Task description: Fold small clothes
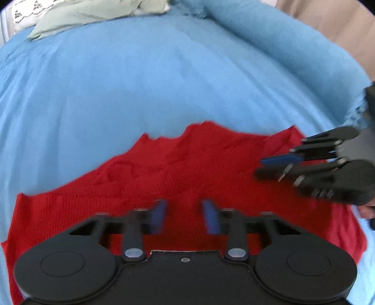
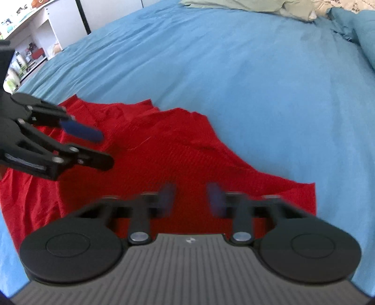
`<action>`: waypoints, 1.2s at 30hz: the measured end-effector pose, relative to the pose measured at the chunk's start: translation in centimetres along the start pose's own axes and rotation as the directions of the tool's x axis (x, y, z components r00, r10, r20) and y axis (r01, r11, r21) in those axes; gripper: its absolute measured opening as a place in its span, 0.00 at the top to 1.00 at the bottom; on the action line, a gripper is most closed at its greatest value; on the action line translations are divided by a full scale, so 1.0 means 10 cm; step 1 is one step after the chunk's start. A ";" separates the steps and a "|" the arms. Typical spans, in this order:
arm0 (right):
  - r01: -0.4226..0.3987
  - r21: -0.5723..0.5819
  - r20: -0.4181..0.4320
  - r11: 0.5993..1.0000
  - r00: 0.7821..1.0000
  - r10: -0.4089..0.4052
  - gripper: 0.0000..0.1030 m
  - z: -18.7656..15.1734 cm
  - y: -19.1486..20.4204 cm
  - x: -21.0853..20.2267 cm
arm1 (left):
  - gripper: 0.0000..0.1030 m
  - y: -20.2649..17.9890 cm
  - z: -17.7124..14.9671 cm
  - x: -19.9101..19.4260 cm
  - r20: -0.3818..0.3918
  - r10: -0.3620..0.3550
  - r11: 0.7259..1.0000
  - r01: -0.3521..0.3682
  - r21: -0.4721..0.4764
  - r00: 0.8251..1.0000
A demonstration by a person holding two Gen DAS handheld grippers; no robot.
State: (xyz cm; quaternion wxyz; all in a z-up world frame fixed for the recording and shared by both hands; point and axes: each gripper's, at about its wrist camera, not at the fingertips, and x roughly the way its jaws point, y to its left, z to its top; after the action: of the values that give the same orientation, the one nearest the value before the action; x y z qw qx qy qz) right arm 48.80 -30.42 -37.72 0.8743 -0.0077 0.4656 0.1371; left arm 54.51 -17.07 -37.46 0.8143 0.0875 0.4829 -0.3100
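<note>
A red knit garment (image 1: 164,178) lies spread on the blue bedsheet (image 1: 164,77), rumpled along its far edge. It also shows in the right wrist view (image 2: 168,152). My left gripper (image 1: 185,217) hovers over the garment's near part, open and empty. It appears at the left of the right wrist view (image 2: 103,147). My right gripper (image 2: 191,199) is open and empty above the garment's right part. It appears at the right of the left wrist view (image 1: 264,167), over the garment's right edge.
A pale green cloth (image 1: 89,16) lies at the far end of the bed, also in the right wrist view (image 2: 246,4). A bunched blue blanket (image 1: 293,49) lies far right. White shelves (image 2: 30,47) stand beyond the bed's left side.
</note>
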 end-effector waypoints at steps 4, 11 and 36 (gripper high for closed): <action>0.013 0.027 0.036 1.000 0.999 -0.014 0.83 0.01 -0.03 -0.07 | 0.97 0.04 0.01 -0.03 0.042 0.011 1.000 -0.010 -0.028 0.999; 0.046 0.084 0.091 0.995 0.994 -0.054 0.83 0.09 -0.08 -0.10 | 0.95 0.09 0.06 -0.06 0.100 0.050 0.997 -0.043 -0.071 0.994; 0.112 0.415 0.185 0.903 0.961 -0.204 0.18 -1.01 0.22 -1.15 | 0.05 0.04 -0.97 -0.95 0.116 0.247 0.941 -0.210 -0.266 0.962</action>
State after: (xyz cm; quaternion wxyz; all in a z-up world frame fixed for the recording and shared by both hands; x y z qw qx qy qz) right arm 33.93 -32.41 -33.78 0.9122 0.1489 0.3802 -0.0328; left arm 44.40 -8.44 -34.58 0.8827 0.0160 0.4433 -0.1550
